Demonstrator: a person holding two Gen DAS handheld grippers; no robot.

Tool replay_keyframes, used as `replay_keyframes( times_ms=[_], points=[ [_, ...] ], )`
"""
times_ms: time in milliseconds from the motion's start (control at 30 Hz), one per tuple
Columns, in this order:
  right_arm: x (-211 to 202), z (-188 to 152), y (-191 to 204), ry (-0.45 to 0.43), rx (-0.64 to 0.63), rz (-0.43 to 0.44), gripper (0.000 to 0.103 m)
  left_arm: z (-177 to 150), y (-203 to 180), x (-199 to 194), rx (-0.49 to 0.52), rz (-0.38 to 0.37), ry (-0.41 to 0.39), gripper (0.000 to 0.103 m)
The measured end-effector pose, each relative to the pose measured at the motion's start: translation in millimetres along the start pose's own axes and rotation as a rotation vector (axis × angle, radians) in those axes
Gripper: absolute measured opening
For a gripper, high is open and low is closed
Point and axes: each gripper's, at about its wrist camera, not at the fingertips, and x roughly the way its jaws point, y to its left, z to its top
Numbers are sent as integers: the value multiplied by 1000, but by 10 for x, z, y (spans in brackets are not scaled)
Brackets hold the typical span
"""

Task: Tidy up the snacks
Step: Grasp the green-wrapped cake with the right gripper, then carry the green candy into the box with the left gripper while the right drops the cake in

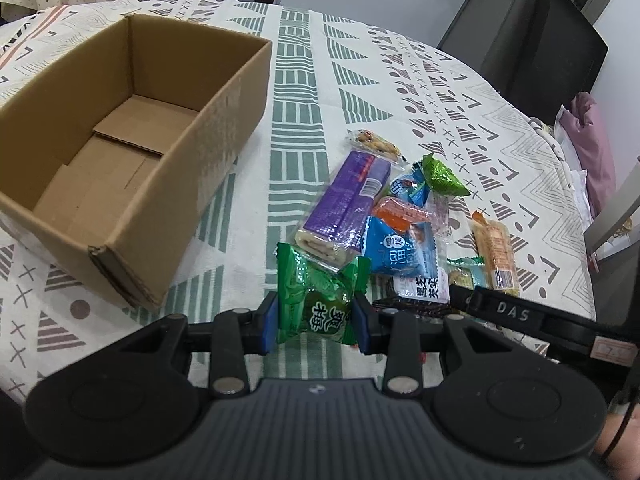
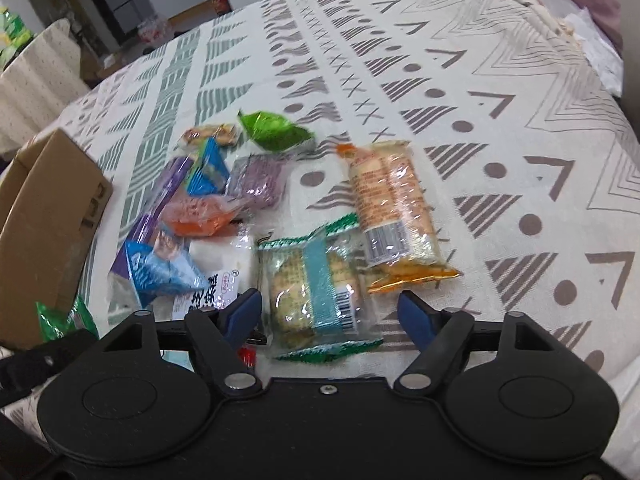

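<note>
My left gripper is shut on a green wrapped snack, held just above the patterned cloth. An empty open cardboard box stands to its left. A pile of snacks lies ahead: a purple roll pack, a blue packet, an orange packet, a green packet. My right gripper is open, its jaws on either side of a clear biscuit pack with a blue-green band, not closed on it. A long orange cracker pack lies beyond it.
The table is covered with a white, grey and green patterned cloth. The box's side shows at the left of the right wrist view. A dark chair stands beyond the table's far right edge. Pink fabric lies at the right.
</note>
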Motion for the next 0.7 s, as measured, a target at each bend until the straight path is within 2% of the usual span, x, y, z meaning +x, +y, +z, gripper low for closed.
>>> replay_keyframes(
  times_ms=[67,133,333,500,700],
  points=[
    [-4,-9,19,-1,-19,-10,53,4,7,-39,4,3,-5,37],
    [-30,-14,22,-1,-22,-1,47,4,21,-82,10,5,-10,37],
    [-213,-47,-37,-17,33,38,46,6,56,-254,11,7,-32,37],
    [-413,-72,-134,-23,134,134,46,-4,64,-436,20,17,-55,37],
    [-732,-61,-127,-84,162,178,46,25,88,-625,29,18,-77,37]
  ],
)
